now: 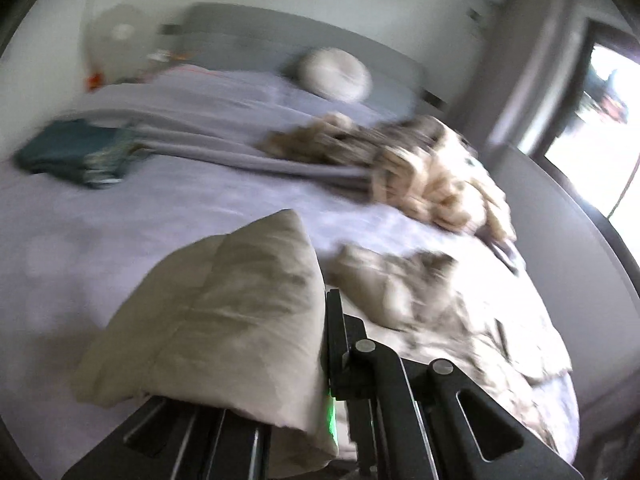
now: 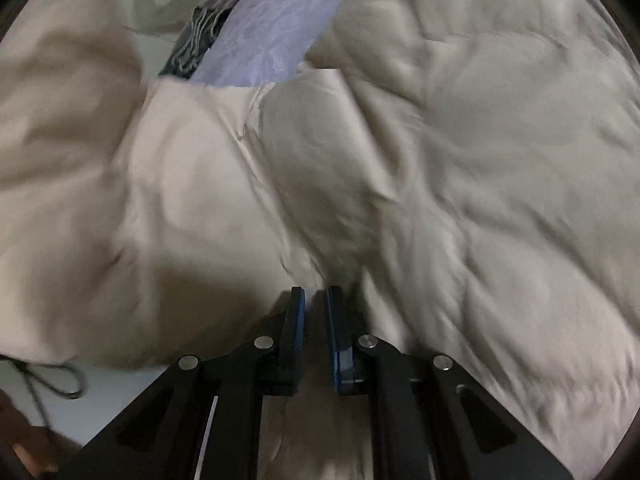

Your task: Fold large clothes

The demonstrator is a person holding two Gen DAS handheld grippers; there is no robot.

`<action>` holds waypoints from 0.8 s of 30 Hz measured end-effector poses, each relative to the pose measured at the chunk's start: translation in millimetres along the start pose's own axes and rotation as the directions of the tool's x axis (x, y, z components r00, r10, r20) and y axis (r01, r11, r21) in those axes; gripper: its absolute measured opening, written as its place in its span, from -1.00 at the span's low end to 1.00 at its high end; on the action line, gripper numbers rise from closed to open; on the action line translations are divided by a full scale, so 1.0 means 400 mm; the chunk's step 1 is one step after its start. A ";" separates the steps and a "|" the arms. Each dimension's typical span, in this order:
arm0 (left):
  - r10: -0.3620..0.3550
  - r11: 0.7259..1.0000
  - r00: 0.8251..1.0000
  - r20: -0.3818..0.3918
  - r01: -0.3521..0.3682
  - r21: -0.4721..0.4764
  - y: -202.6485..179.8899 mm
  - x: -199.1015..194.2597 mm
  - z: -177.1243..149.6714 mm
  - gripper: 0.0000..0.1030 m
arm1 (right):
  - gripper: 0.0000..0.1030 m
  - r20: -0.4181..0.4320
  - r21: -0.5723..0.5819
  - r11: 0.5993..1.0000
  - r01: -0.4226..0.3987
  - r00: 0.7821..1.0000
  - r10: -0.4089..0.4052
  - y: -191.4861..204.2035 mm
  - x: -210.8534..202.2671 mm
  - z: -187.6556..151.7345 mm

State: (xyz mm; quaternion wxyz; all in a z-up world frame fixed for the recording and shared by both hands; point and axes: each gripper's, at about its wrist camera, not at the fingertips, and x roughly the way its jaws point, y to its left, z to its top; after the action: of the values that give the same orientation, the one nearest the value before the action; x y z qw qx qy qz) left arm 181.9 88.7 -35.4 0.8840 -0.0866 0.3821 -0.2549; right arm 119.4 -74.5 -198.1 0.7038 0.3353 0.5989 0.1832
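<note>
- The beige quilted coat [image 2: 460, 152] fills my right view, spread from 9 o'clock round to 3 o'clock over the lilac bed sheet [image 2: 280, 40].
- My right gripper [image 2: 316, 296] is narrow, pinching a ridge of it that runs up toward 12 o'clock.
- My left gripper [image 1: 320, 300] is clamped on a corner of the same coat, the flap standing at 10 o'clock.
- I judge the fold turns on carrying the left corner across; the crumpled bulk lies at 2 o'clock.
- A teal folded garment [image 1: 76, 152] sits far off at 10 o'clock.
</note>
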 end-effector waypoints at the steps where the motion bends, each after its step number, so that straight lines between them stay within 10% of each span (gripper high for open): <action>1: -0.026 1.000 0.999 -0.021 0.027 0.015 -0.040 0.028 -0.006 -0.88 | -0.78 0.021 0.020 1.000 -0.013 1.000 0.013 -0.019 -0.033 -0.007; 6: -0.067 0.989 0.982 -0.176 0.089 0.119 -0.212 0.185 -0.091 -0.88 | -0.78 0.176 0.103 0.993 0.058 0.981 -0.076 -0.166 -0.272 -0.064; 16: 0.181 0.917 0.928 -0.326 -0.040 0.396 -0.329 0.370 -0.351 -0.87 | -0.77 0.290 0.250 0.956 0.153 0.930 -0.225 -0.400 -0.539 -0.118; 17: 0.185 0.915 0.930 -0.319 -0.044 0.401 -0.330 0.361 -0.356 -0.70 | -0.77 0.292 0.254 0.955 0.150 0.930 -0.224 -0.404 -0.544 -0.114; 20: 0.148 0.923 0.938 -0.314 -0.017 0.384 -0.329 0.313 -0.359 1.00 | -0.76 0.291 0.246 0.956 0.161 0.928 -0.231 -0.405 -0.534 -0.119; 24: 0.171 0.911 0.951 -0.258 -0.053 0.408 -0.330 0.241 -0.352 1.00 | -0.75 0.276 0.206 0.954 0.216 0.923 -0.269 -0.359 -0.557 -0.129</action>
State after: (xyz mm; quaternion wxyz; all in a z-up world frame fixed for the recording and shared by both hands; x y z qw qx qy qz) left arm 85.7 -68.1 -147.8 0.8312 0.1543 0.4516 -0.2851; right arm 1.1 -309.9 -139.9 0.7723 0.3418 0.5354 -0.0110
